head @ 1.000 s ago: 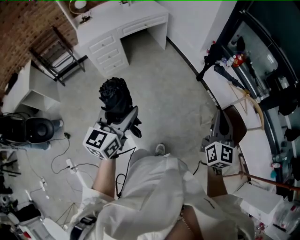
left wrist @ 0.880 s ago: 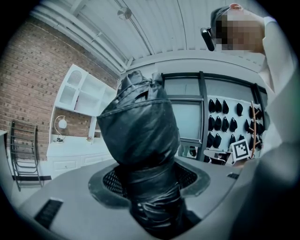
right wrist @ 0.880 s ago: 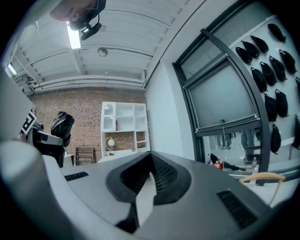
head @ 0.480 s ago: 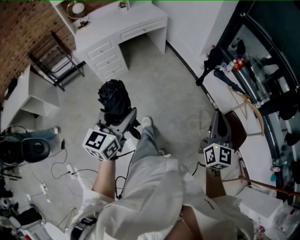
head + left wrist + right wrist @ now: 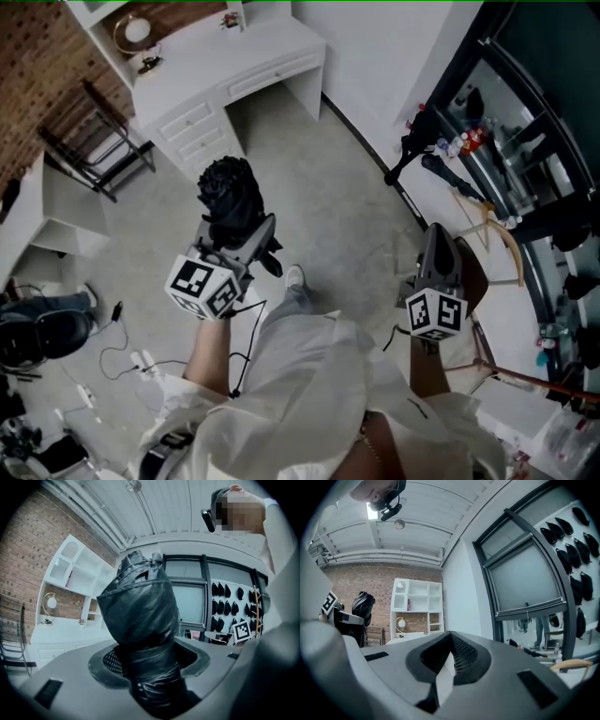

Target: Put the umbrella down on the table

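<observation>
The step in hand looks like the carry: the umbrella (image 5: 230, 192) is not yet down and stands well short of the table (image 5: 248, 47), which lies across open floor at the top of the head view. The umbrella is folded, black and bundled, upright in the left gripper (image 5: 246, 236). That gripper's jaws are clamped on the umbrella's lower part, with the bulky top rising above them. The right gripper (image 5: 438, 261) is farther from the table than the left one and off to its right. Its jaws are pressed together with nothing between them.

The next move, as I judge it, calls for closing the gap to the table. The umbrella must then come over a bare part of the top, away from the small things at the table's back edge. It must be lowered until it rests before the jaws let go. The right gripper seems to have no part in this.

Count: one umbrella, two grippers, one table with drawers.
</observation>
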Available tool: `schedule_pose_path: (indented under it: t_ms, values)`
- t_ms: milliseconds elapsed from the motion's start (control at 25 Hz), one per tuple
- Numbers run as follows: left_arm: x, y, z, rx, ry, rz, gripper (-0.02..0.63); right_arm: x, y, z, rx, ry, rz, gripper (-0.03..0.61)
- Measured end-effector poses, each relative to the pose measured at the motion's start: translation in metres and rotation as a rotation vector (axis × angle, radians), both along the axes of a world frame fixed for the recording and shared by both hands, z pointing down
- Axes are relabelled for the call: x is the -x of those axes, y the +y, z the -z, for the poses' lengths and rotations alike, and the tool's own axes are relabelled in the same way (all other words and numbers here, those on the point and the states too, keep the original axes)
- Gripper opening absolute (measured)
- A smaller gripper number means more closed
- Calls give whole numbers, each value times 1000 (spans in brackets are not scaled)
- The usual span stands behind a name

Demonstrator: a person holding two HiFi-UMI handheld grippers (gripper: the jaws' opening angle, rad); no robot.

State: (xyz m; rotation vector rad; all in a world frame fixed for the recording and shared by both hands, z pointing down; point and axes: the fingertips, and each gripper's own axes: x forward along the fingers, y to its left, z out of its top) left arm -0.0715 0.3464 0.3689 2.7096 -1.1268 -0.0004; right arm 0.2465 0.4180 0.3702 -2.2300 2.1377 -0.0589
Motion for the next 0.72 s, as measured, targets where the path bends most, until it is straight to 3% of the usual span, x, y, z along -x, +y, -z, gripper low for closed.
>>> schedule_pose_path:
  t_ms: [360,720]
  values:
    - [20,-98,-5,6,14,-29,275,20,-92,6,-2,20,-31,18]
    - [43,-155,-10,11,45,-27,275,42,-149,15,-7,62,-27,18]
